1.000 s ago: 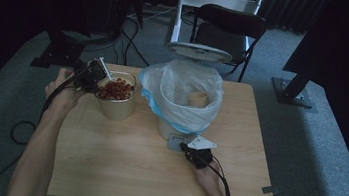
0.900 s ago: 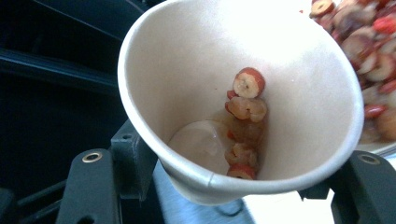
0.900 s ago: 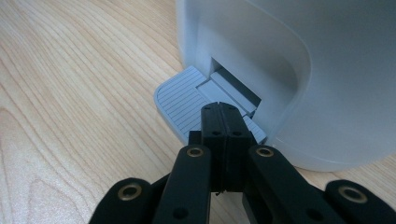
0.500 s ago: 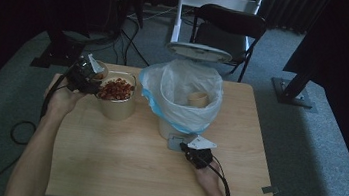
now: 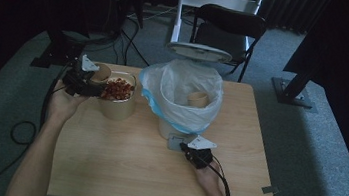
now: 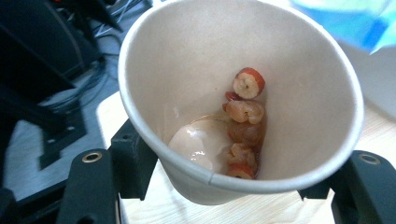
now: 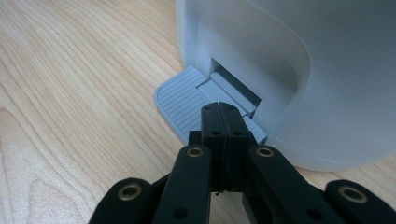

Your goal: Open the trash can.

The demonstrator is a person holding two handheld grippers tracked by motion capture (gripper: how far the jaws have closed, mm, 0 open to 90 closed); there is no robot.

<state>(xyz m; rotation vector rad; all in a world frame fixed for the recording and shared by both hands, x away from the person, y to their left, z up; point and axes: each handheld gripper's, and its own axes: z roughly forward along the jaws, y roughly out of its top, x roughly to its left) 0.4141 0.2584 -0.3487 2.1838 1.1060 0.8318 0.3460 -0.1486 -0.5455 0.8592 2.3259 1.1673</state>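
No readable text, no labels, no brands, no numbers on anything shown

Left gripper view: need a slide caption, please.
Left gripper holding a tilted paper cup with a few sliced dried fruit pieces inside.

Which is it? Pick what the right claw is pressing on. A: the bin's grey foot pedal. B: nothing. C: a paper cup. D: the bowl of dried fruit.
A: in the right gripper view the shut right claw rests on the ribbed grey pedal at the white bin's base.
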